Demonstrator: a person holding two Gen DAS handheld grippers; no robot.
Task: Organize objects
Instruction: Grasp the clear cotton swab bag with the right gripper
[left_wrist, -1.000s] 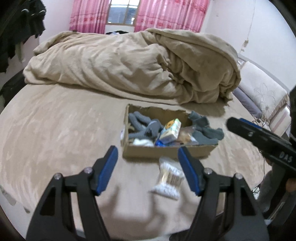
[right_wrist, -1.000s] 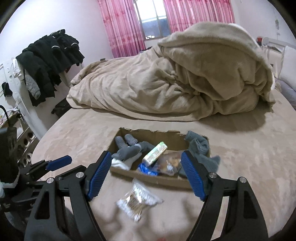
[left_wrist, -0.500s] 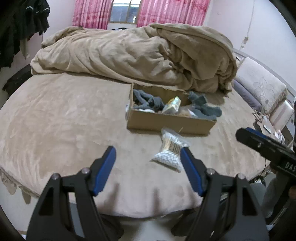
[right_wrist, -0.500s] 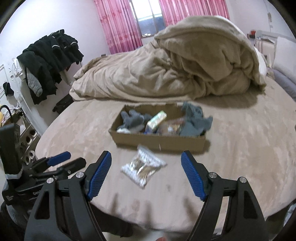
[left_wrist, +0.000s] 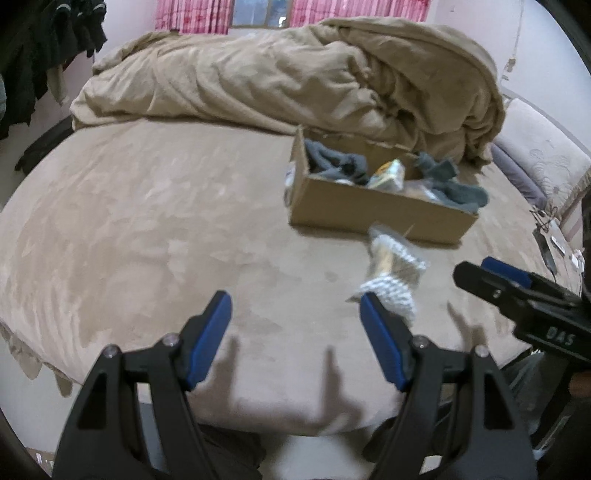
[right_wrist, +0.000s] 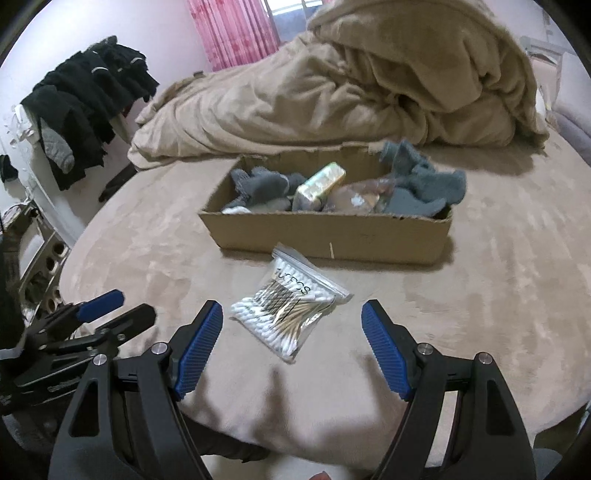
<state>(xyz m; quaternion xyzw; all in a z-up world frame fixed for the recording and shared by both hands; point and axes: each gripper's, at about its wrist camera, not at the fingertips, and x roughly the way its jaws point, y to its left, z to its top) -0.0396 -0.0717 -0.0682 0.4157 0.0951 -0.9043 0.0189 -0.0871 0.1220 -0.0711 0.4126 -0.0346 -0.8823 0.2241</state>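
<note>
A clear zip bag of cotton swabs (right_wrist: 288, 310) lies on the beige bed, just in front of an open cardboard box (right_wrist: 332, 236). The box holds grey socks (right_wrist: 266, 184), a small yellow-green pack (right_wrist: 321, 184) and a crumpled clear wrapper. My right gripper (right_wrist: 292, 306) is open, low over the bed, with the bag just beyond its blue pads and nothing between them. My left gripper (left_wrist: 293, 297) is open and empty over bare bed; the bag (left_wrist: 391, 273) is past its right finger and the box (left_wrist: 369, 214) lies beyond. Each gripper shows at the edge of the other's view.
A heaped beige duvet (right_wrist: 369, 85) fills the back of the bed behind the box. Black clothes (right_wrist: 85, 96) hang at the left wall. A pillow (left_wrist: 535, 162) lies at the right edge. The bed's rounded near edge drops off just under the grippers.
Both grippers have sunk and drawn back toward the bed's near edge, so the box and the bag now sit farther off. The bag and box themselves have not moved.
</note>
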